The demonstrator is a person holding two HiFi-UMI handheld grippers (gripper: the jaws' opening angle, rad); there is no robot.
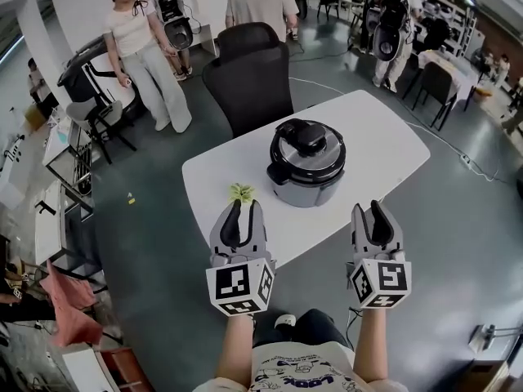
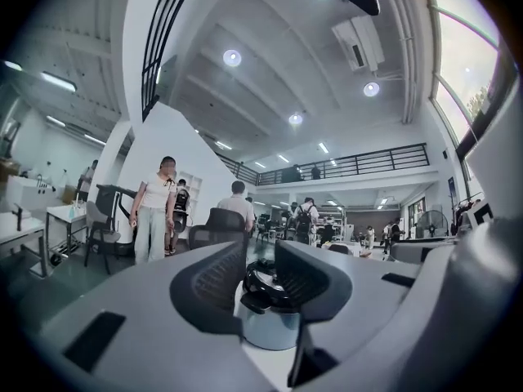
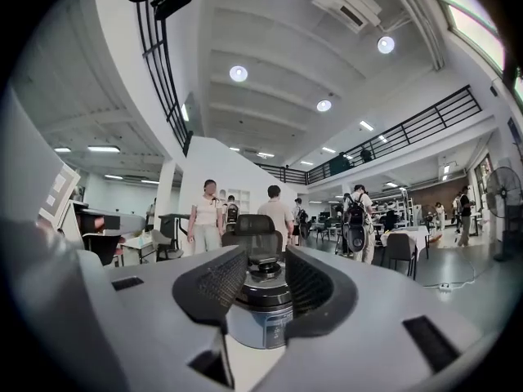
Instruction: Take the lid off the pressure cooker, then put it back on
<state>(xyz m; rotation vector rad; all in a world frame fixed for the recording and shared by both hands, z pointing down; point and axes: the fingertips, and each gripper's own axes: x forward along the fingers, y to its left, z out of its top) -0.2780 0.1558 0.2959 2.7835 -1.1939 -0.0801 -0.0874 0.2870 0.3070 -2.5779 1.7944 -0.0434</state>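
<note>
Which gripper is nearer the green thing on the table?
The left gripper: in the head view the green thing shows right at its tips; the right gripper is well aside.

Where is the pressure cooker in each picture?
Head view: pressure cooker in the middle, on the white table.
Left gripper view: pressure cooker low centre.
Right gripper view: pressure cooker low centre.
Shared landmark: the black chair stands behind it in all three.

Grey left gripper (image 1: 245, 209), marker-printed cube (image 1: 239, 287)
</note>
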